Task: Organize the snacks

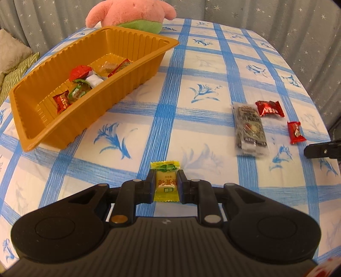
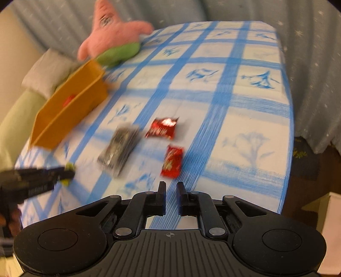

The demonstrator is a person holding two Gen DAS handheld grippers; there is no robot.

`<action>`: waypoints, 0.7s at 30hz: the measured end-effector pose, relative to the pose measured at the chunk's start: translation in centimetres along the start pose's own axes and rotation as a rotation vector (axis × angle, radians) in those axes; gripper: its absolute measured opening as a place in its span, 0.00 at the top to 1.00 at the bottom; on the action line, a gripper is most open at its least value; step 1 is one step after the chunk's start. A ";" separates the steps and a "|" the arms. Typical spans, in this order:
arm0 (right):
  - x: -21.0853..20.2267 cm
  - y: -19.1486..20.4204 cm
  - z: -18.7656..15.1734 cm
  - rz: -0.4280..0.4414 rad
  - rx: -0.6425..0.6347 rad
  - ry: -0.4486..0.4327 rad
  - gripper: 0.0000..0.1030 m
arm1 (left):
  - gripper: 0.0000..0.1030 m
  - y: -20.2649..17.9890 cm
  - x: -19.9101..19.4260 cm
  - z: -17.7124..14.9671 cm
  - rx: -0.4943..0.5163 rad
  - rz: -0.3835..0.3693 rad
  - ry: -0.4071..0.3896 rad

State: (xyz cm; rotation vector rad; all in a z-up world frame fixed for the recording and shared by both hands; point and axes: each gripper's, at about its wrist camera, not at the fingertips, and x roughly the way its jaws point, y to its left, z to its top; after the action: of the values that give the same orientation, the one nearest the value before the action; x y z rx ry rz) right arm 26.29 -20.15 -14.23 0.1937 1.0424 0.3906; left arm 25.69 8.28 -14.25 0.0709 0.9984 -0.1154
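My left gripper point(image 1: 166, 171) is shut on a yellow wrapped candy point(image 1: 165, 185), held a little above the blue-checked tablecloth point(image 1: 191, 64). Up to the left stands the orange ribbed tray point(image 1: 119, 87) with several wrapped candies inside. A dark silver packet point(image 1: 250, 127), a red packet point(image 1: 269, 108) and a small red candy point(image 1: 295, 132) lie to the right. In the blurred right wrist view my right gripper point(image 2: 171, 183) is shut and empty, just short of the small red candy point(image 2: 172, 162). Beyond it lie the red packet point(image 2: 163, 129) and the dark packet point(image 2: 120, 149).
A pink and green plush toy point(image 1: 132, 12) sits behind the tray at the table's far edge. Cushions point(image 1: 12, 55) lie off the left side. A grey starred curtain point(image 1: 277, 17) hangs behind. The table's right edge point(image 2: 287, 127) drops off close to the right gripper.
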 end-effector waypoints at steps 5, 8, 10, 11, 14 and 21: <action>-0.1 0.4 0.4 -0.040 0.004 -0.031 0.70 | 0.81 0.1 -0.2 -0.3 -0.011 -0.001 0.000; -0.2 0.2 1.2 -0.048 0.035 -0.068 0.66 | 0.81 0.0 -0.2 -0.3 -0.010 0.002 -0.004; 0.2 0.2 1.9 -0.054 0.038 -0.072 0.66 | 0.81 0.1 -0.2 -0.3 -0.012 0.003 -0.007; 0.4 0.3 2.1 -0.055 0.036 -0.072 0.66 | 0.81 0.1 -0.2 -0.3 -0.013 0.002 -0.008; 1.4 0.6 2.4 -0.066 0.028 -0.060 0.66 | 0.81 0.2 -0.2 -0.3 -0.020 0.000 -0.007; 2.8 1.7 2.4 -0.115 -0.032 -0.053 0.77 | 0.80 0.3 -0.1 -0.2 -0.034 0.004 -0.008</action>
State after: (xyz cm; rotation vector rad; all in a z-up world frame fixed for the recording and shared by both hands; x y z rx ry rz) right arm 29.24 -17.42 -14.72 0.1147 0.9892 0.2963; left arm 25.53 8.57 -14.29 0.0410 0.9922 -0.0950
